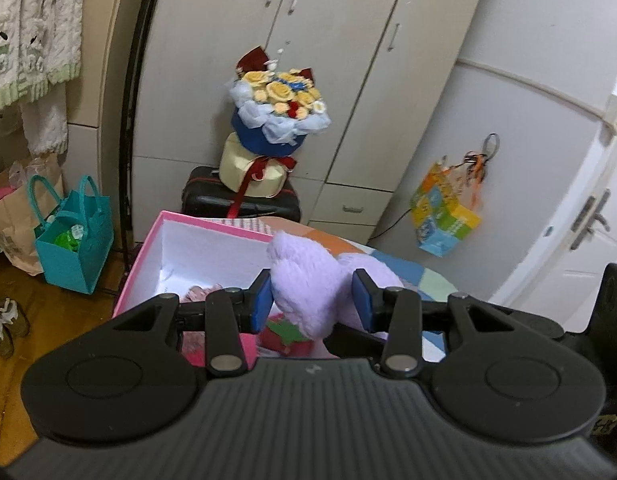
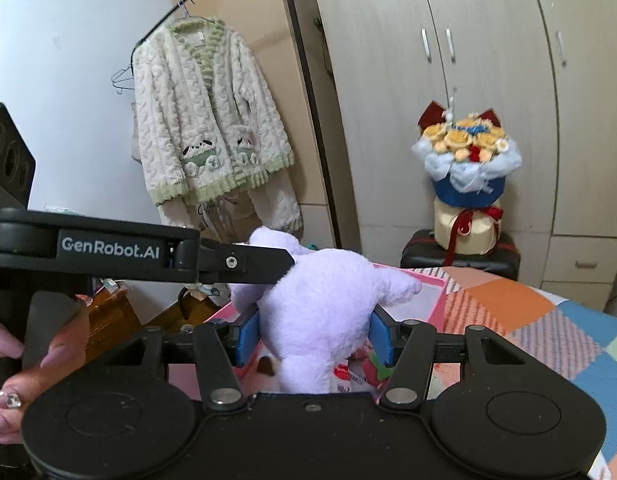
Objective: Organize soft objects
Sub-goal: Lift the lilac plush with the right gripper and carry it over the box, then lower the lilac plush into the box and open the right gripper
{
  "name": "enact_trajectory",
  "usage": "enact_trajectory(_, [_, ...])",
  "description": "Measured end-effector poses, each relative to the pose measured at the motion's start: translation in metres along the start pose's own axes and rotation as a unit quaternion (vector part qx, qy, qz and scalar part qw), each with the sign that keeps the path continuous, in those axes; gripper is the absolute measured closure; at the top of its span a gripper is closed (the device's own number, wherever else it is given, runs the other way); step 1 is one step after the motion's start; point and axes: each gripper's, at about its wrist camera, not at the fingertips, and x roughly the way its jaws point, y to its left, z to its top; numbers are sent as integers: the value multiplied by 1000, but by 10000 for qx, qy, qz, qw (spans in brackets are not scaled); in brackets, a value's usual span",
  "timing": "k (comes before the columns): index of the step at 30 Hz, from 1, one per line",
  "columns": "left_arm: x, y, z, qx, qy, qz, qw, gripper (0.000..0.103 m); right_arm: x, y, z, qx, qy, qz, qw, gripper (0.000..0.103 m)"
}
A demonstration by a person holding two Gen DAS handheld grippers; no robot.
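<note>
A lilac plush toy (image 1: 308,280) is held over a pink box (image 1: 196,240) with a white inside, which stands on a patchwork bed. My left gripper (image 1: 313,300) is shut on one part of the plush between its blue pads. My right gripper (image 2: 313,338) is shut on the plush's body (image 2: 324,312). The left gripper's arm (image 2: 168,254) crosses the right wrist view from the left and meets the plush. A red strawberry plush (image 1: 286,334) and other soft items lie in the box under the toy.
A flower bouquet (image 1: 278,108) stands on a cream round box on a black suitcase (image 1: 240,200) before the wardrobe. A teal bag (image 1: 74,236) and a paper bag sit on the wooden floor at left. A fluffy cardigan (image 2: 204,120) hangs at left. A colourful bag (image 1: 444,208) hangs on the door.
</note>
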Motion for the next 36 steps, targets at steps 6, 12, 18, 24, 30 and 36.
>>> enact_trajectory(6, [34, 30, 3, -332, 301, 162, 9989, 63, 48, -10, 6, 28, 438, 138, 9989, 42])
enact_trajectory(12, [58, 45, 3, -451, 501, 272, 9974, 63, 77, -9, 6, -127, 778, -19, 9969, 42])
enact_trajectory(18, [71, 48, -1, -294, 714, 297, 9966, 63, 95, -21, 8, -7, 1004, -231, 9947, 39])
enact_trajectory(24, [62, 46, -6, -282, 558, 481, 9969, 59, 90, -21, 1, -71, 982, -216, 9949, 38])
enact_trajectory(30, [33, 36, -8, 153, 87, 898, 9958, 57, 65, -16, -6, -206, 796, -480, 9955, 35])
enact_trajectory(36, [-9, 27, -15, 312, -12, 793, 9964, 55, 15, -19, -20, -32, 491, -476, 9977, 33])
